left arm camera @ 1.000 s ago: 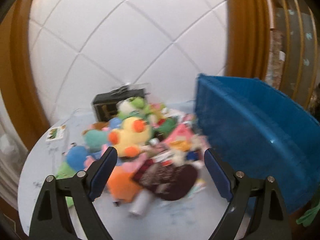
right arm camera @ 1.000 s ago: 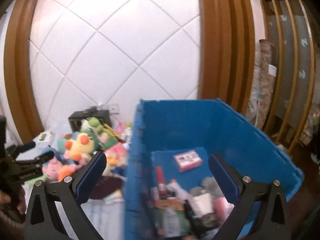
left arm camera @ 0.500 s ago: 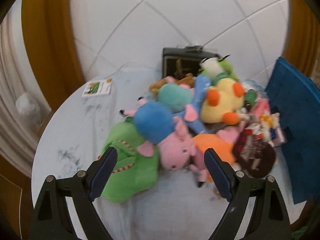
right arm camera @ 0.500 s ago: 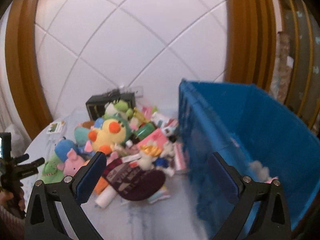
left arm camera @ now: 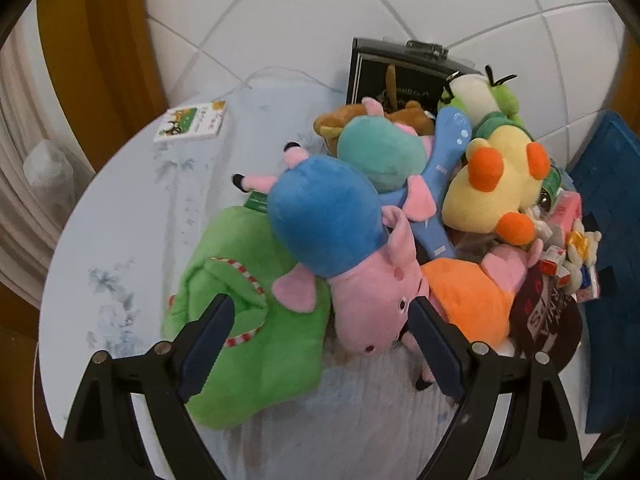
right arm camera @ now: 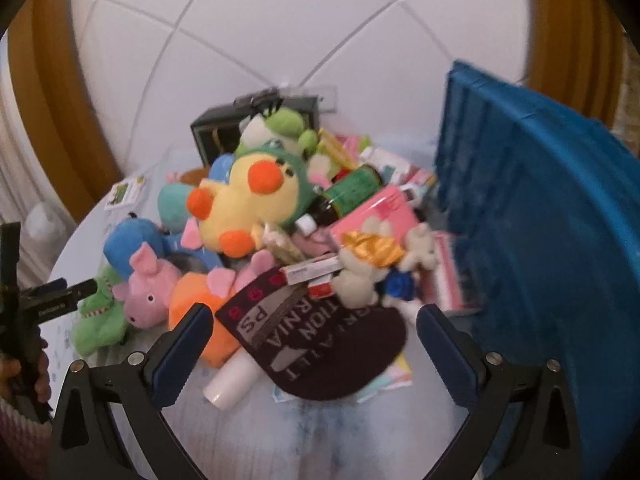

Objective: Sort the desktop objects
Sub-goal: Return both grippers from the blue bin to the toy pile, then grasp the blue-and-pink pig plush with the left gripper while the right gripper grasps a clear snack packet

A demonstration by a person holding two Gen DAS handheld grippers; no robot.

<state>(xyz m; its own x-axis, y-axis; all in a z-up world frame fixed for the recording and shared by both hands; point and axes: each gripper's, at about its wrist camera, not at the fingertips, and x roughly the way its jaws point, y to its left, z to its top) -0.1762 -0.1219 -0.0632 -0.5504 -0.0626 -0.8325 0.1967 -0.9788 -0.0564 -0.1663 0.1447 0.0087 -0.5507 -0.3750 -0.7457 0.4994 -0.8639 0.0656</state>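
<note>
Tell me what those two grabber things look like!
Each is a black plastic frame splitting into two arms, dotted with round silver bolts and tipped with flat dark blue pads. The left gripper and right gripper match. Seen from the right one's camera, the left one also has a black handle with small white lettering, held by a hand above a pink-and-white striped knit sleeve.

Both hand-held grippers swung from blue bin [right arm camera: 560,240] — down over toy pile [left arm camera: 360,220]

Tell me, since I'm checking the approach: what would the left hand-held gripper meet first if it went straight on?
Probably the pink pig plush: its head lies between the open fingers of the left hand-held gripper, beside the green plush. Depth is unclear.
</note>
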